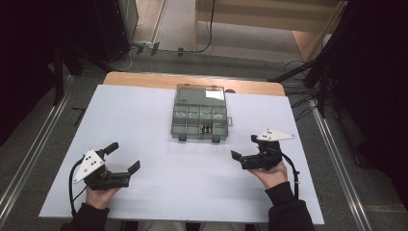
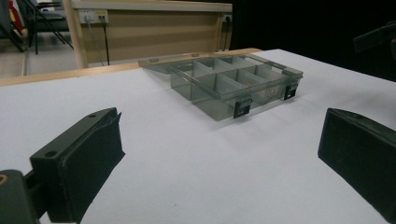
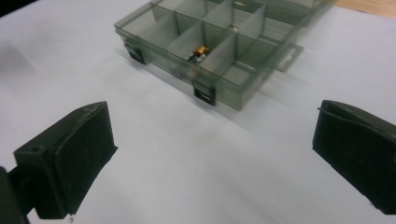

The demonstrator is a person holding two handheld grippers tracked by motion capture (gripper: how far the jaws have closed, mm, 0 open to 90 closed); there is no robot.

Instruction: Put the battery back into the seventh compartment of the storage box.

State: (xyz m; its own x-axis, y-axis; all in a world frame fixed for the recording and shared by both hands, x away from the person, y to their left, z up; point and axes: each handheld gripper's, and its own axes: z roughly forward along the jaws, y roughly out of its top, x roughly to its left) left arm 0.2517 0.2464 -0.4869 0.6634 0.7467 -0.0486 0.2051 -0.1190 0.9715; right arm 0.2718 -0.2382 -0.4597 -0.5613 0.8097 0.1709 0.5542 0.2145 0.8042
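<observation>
**Two open grippers at rest before a compartment box**

A white bench (image 1: 159, 192) carries a smoky clear plastic compartment box (image 1: 199, 118) at its centre, toward the far edge. The box lies open, its lid (image 1: 200, 92) folded back flat on the far side. Dividers split the tray into small compartments; one near-row compartment holds a few small dark and copper-coloured parts (image 3: 200, 52), too small to identify. Two dark latches (image 1: 183, 137) hang from the near wall.

The left gripper (image 1: 124, 158) is held by the person's left hand (image 1: 98, 195) at the near left of the bench, well apart from the box. Its jaws are spread wide with nothing between them, and they point toward the box. A grey three-cornered plate (image 1: 89, 164) sits on top.

The right gripper (image 1: 244, 147) is held by the right hand (image 1: 272, 175) at the near right, nearer the box but not touching it. Its jaws are likewise spread wide and hold nothing, with bare bench showing between them.
</observation>
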